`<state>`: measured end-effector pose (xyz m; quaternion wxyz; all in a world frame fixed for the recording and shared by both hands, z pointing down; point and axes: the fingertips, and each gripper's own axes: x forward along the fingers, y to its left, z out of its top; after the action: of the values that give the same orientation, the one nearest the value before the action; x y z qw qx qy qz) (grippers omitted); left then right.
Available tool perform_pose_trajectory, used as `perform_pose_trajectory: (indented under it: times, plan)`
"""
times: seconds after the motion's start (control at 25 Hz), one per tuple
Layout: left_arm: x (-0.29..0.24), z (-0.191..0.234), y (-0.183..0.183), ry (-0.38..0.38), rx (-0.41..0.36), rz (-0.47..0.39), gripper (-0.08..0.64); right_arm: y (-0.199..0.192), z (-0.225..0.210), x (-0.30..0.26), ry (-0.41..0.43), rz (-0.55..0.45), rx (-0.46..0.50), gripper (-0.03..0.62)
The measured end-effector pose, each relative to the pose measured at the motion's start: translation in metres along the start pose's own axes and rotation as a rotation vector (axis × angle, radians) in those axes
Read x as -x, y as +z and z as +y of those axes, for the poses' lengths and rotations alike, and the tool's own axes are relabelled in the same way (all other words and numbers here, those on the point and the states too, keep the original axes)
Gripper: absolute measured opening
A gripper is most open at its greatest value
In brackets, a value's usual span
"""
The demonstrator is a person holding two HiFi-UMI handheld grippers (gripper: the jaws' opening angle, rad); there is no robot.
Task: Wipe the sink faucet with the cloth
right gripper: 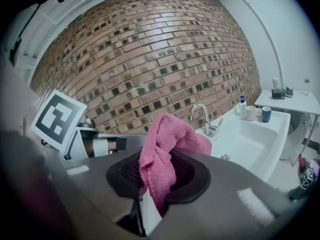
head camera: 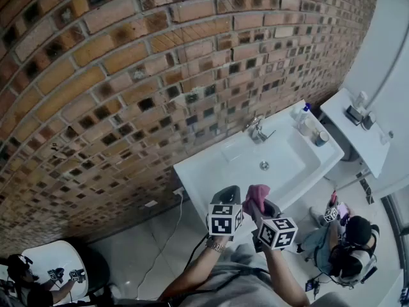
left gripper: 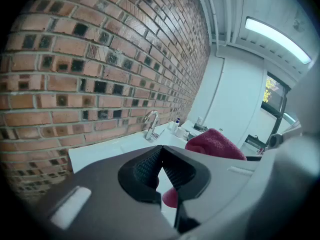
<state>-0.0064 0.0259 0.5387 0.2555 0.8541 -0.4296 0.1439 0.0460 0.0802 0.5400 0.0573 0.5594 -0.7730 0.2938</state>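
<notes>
A chrome faucet (head camera: 257, 130) stands at the back of a white sink (head camera: 211, 168) against the brick wall; it also shows as the faucet (right gripper: 204, 117) and the faucet (left gripper: 150, 124) in the gripper views. My right gripper (head camera: 259, 204) is shut on a pink cloth (right gripper: 162, 156), which bunches above its jaws; the cloth (head camera: 257, 196) hangs in front of the sink's near edge. My left gripper (head camera: 229, 197) is beside it on the left, its jaws shut with nothing between them. The cloth (left gripper: 214, 144) shows to its right.
A bottle (head camera: 301, 117) and cups (head camera: 321, 138) stand on the sink's right end. A white shelf (head camera: 353, 133) with small items is further right. A person (head camera: 345, 242) sits on the floor at lower right, another at lower left (head camera: 25, 280).
</notes>
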Motion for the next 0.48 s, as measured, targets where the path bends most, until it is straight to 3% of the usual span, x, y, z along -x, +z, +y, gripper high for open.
perform_pose_trajectory:
  times: [0.2,0.4,0.48]
  plan:
    - [-0.035,0.02,0.017,0.016,0.027,0.012,0.017,0.055,-0.033,-0.054,0.037,-0.136,-0.044,0.08]
    - [-0.046,0.043,0.059,0.073,0.016,-0.038,0.017,0.109,-0.099,-0.142,0.009,-0.198,-0.099,0.08]
    - [-0.049,0.056,0.072,0.107,0.015,-0.049,0.017,0.124,-0.118,-0.181,-0.004,-0.185,-0.062,0.08]
